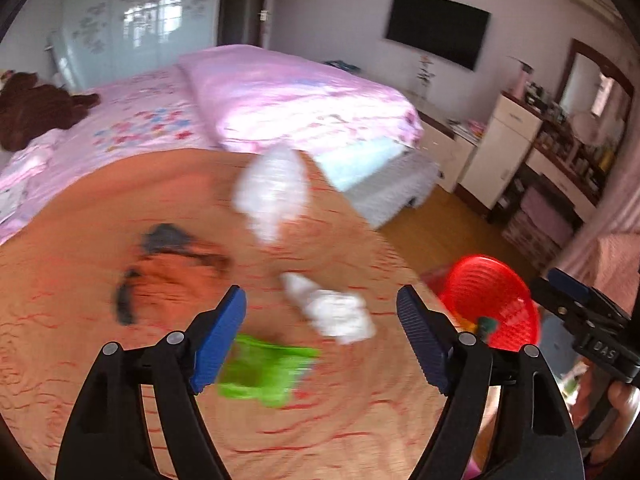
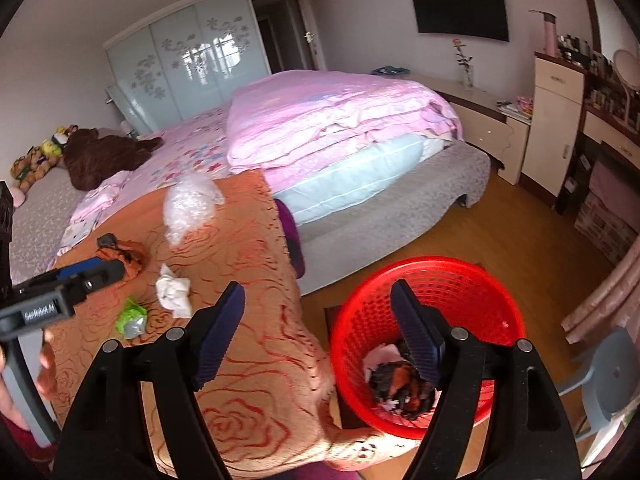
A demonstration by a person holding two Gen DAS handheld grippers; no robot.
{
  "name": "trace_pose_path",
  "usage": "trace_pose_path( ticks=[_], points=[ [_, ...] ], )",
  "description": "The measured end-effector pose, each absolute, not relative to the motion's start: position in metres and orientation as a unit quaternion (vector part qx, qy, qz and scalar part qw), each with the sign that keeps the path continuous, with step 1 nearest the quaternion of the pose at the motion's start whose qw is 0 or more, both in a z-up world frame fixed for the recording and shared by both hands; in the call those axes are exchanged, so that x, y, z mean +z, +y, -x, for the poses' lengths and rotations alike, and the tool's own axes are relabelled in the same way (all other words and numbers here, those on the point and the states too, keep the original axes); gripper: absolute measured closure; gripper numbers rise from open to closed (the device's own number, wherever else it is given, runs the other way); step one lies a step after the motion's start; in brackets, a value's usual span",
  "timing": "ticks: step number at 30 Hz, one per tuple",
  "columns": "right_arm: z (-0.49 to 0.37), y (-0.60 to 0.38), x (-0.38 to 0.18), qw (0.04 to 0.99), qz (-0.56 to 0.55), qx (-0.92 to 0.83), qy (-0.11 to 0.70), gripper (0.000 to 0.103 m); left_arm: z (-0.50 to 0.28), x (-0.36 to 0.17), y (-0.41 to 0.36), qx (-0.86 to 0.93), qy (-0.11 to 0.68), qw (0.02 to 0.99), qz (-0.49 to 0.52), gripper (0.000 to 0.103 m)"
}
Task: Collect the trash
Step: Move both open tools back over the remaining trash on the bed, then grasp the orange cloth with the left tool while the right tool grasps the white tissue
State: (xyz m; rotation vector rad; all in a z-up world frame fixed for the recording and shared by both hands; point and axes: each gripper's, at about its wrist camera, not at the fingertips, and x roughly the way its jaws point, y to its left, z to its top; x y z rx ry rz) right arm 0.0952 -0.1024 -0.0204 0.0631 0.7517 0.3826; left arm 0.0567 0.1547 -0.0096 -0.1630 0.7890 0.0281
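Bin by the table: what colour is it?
Red mesh bin, clearest in the right wrist view.

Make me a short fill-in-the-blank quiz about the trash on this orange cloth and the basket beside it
The mesh basket on the floor is coloured ____.
The crumpled wrapper nearest the left gripper is coloured ____.
The jaws of the right gripper stand ____, with nothing between them.
The white tissue lies on the ____ cloth.

Missing words: red; green; open; orange
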Motion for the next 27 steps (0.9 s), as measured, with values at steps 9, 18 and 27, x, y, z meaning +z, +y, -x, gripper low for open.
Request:
trace_pose_path(
  ticks=[9,18,27],
  points=[
    [-0.094,-0.062,-0.025,0.902,-0.018,0.213,0.375,0.03,-0.048,-0.013,0.226,0.067,0.385,0.915,0.099,0.026],
    [-0.099,-0.04,-0.032,0.893,-0.015,0.228,0.388,0.027,-0.067,-0.037,0.263,0.048,0.4,0.908,0.118,0.026],
    [-0.107,-0.004,-0.039,0.881,-0.003,0.253,0.399,0.025,-0.091,-0.054,0.257,0.014,0.42,0.902,0.098,0.026]
  ],
)
